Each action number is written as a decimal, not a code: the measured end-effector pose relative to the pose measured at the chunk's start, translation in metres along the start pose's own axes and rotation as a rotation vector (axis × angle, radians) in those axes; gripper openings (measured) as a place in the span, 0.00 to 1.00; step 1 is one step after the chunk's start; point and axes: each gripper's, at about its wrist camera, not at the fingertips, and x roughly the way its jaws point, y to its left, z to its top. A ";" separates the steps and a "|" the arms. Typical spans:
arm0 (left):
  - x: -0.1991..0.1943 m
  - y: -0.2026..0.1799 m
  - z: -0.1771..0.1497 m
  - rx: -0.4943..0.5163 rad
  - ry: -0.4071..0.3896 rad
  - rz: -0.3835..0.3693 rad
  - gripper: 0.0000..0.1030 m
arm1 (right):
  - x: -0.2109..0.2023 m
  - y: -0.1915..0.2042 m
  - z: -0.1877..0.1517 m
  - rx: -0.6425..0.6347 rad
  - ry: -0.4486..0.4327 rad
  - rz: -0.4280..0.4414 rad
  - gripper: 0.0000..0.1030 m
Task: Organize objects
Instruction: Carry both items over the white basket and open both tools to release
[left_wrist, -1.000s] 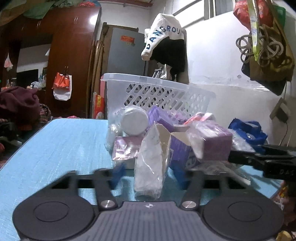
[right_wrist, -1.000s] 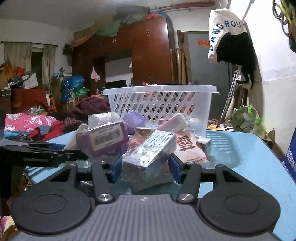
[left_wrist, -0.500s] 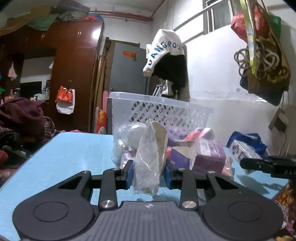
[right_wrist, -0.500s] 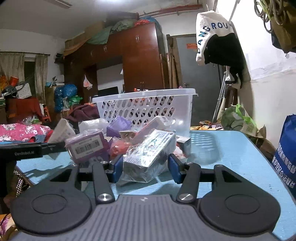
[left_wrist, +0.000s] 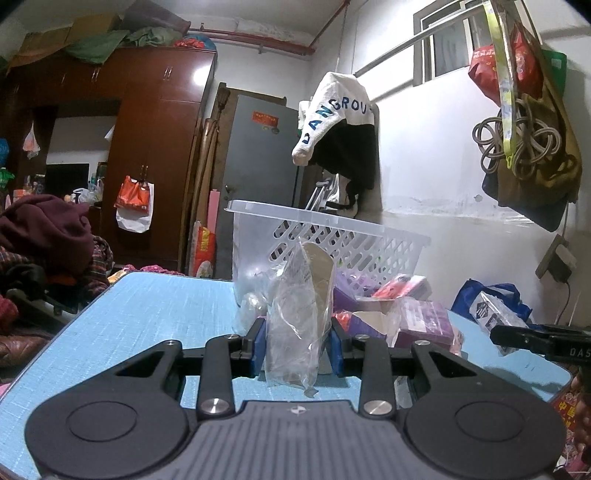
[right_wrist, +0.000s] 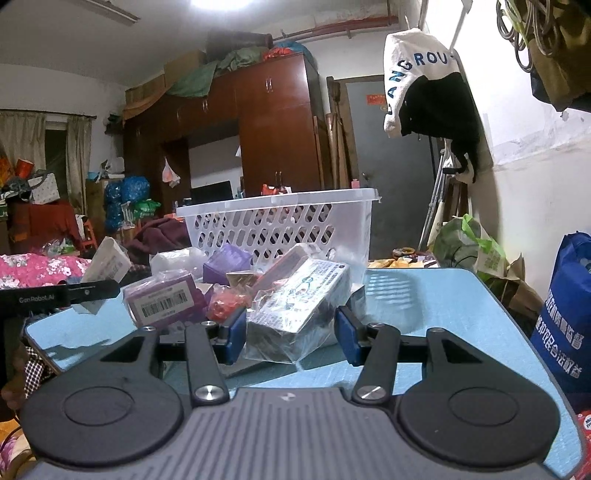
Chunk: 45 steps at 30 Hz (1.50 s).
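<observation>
My left gripper (left_wrist: 297, 345) is shut on a clear plastic packet with a beige card inside (left_wrist: 301, 314), held above the blue table (left_wrist: 155, 317). My right gripper (right_wrist: 291, 334) is shut on a plastic-wrapped patterned box (right_wrist: 299, 310), lifted off the table (right_wrist: 443, 317). A white perforated basket (left_wrist: 332, 236) stands behind a pile of packets; it also shows in the right wrist view (right_wrist: 280, 225). The pile holds a purple barcode box (right_wrist: 164, 301), purple cartons (left_wrist: 424, 325) and a red packet (right_wrist: 225, 301). The right gripper with its box shows in the left view (left_wrist: 498, 321); the left gripper shows in the right view (right_wrist: 99, 288).
A blue shopping bag (right_wrist: 565, 314) stands right of the table. Clothes and bags hang on the wall (left_wrist: 340, 133). A wardrobe (left_wrist: 147, 158) and heaps of clothing (left_wrist: 48, 232) fill the room behind. The table edge runs near both grippers.
The left gripper closed on the clear packet and lifted it. The right gripper raised its wrapped box, drawing back from the pile. Both views have risen.
</observation>
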 end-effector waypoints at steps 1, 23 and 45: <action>0.000 0.000 0.000 -0.002 0.000 -0.001 0.36 | 0.000 -0.001 0.001 0.002 -0.001 0.001 0.53; 0.050 0.003 0.132 -0.013 -0.053 -0.104 0.36 | 0.086 0.003 0.124 -0.112 -0.022 0.078 0.52; 0.037 -0.020 0.080 -0.023 0.074 -0.178 0.82 | 0.038 0.001 0.052 -0.029 0.068 0.051 1.00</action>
